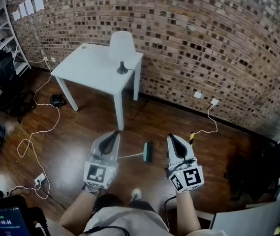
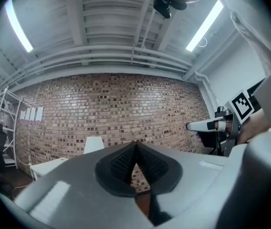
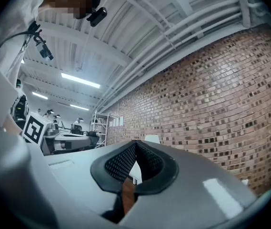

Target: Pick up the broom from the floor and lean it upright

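The broom lies flat on the wooden floor in the head view: a dark green head [image 1: 148, 152] with a thin pale handle [image 1: 131, 155] that runs left and passes out of sight behind my left gripper. My left gripper [image 1: 113, 133] is held just left of the head, above the handle. My right gripper [image 1: 173, 137] is just right of the head. Both point at the brick wall and hold nothing. The pads meet at the tips in the left gripper view [image 2: 135, 145] and the right gripper view [image 3: 135, 143]. The broom shows in neither gripper view.
A white table [image 1: 88, 72] with a white lamp [image 1: 121, 47] stands against the brick wall [image 1: 203, 38] ahead. White cables and a power strip [image 1: 40, 179] trail on the floor at left. A short yellow-and-black piece [image 1: 191, 137] shows beside the right gripper. Black chairs stand at far left and right.
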The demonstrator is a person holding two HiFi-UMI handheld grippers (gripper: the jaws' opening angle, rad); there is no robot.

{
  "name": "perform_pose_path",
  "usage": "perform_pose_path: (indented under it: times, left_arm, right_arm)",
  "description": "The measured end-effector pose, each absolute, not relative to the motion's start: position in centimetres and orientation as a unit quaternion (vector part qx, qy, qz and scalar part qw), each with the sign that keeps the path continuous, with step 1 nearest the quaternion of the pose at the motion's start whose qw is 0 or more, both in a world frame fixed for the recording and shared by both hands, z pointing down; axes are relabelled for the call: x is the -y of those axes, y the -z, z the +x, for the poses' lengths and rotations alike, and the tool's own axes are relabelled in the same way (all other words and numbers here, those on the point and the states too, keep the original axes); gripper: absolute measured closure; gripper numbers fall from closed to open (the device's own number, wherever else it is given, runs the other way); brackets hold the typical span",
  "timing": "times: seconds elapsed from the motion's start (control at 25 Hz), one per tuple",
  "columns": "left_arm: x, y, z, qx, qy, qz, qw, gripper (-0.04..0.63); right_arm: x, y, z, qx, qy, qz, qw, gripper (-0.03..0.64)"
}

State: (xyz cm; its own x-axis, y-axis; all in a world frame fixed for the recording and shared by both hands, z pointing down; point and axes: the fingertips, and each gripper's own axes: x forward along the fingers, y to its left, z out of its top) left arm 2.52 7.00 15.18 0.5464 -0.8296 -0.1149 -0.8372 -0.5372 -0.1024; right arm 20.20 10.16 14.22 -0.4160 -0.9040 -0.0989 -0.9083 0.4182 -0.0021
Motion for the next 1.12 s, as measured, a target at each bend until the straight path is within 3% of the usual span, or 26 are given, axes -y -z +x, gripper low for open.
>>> perform_pose_path:
  times: [0.48,1.12]
  left_arm:
    - [-1.8,-16.9,-0.3,-0.486,-0.015,-0.872,0.056,0.594]
    - [3.7,-22.1,-7.7,-0.535,0.026,-0.843,0.047,0.594]
  right_arm:
    - [-5.0,-15.4,19.5,-0.838,-0.016,-0.545,0.038,0.603]
    - [3.0,-21.6,10.8,-0.888,0.001,-0.461,-0.001,0.603]
